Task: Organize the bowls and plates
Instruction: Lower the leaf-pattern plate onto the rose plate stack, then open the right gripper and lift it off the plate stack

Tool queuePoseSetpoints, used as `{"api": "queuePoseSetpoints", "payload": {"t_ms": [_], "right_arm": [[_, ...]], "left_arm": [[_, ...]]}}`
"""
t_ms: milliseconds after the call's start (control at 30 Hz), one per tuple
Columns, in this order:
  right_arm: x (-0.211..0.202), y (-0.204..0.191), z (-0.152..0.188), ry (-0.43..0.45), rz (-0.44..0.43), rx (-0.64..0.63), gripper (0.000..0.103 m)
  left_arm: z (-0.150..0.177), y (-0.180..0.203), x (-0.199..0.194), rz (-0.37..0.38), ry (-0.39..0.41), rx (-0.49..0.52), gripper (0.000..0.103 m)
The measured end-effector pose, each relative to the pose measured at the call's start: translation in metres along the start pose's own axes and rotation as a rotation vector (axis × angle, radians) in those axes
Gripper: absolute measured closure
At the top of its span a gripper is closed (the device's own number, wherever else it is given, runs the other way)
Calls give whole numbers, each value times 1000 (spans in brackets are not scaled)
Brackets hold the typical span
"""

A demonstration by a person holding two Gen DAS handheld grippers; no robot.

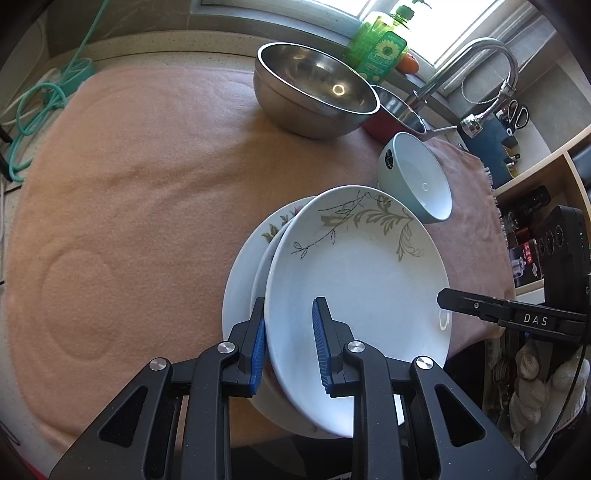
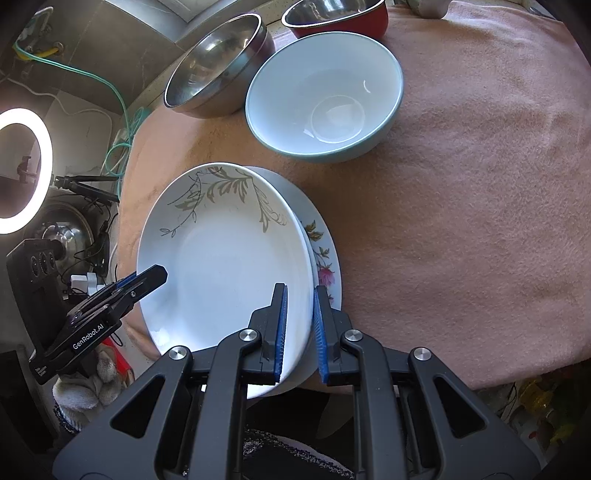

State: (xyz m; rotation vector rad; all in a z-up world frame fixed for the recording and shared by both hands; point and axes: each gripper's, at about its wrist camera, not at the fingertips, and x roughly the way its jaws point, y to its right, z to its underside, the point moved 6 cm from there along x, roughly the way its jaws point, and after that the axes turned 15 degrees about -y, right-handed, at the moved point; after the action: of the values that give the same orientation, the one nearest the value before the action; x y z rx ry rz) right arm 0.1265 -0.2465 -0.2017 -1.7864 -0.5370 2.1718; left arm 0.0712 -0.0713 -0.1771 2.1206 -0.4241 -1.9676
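Note:
A white plate with a grey-green leaf pattern lies tilted on a flowered plate on the pink cloth. My left gripper straddles the leaf plate's left rim, blue pads on both sides of it. My right gripper straddles its opposite rim the same way, and its fingers show in the left wrist view. The left gripper also shows in the right wrist view. A light blue bowl stands just beyond the plates.
A steel bowl and a red-sided bowl stand behind the blue bowl. A green soap bottle and a faucet are at the back. The pink cloth spreads to the left. A ring light stands off the counter.

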Motion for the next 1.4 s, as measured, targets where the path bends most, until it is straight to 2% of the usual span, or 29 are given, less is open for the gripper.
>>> {"api": "queuePoseSetpoints", "payload": {"t_ms": [733,967,1100,1400], "right_arm": [[3,-6,0,6,33,-10,89],[3,-9,2,8,35,-22,89],[3,-9,2,9,35,-23,89],[2,-10,3,11,52,-28,89]], "left_arm": [[0,10,1,-116,-11,74,81],[-1,9,2,-201,-7,102,79],[-2,5,2,-165,-11,95,79],[-1,6,1,-154,-11,85,79]]}}
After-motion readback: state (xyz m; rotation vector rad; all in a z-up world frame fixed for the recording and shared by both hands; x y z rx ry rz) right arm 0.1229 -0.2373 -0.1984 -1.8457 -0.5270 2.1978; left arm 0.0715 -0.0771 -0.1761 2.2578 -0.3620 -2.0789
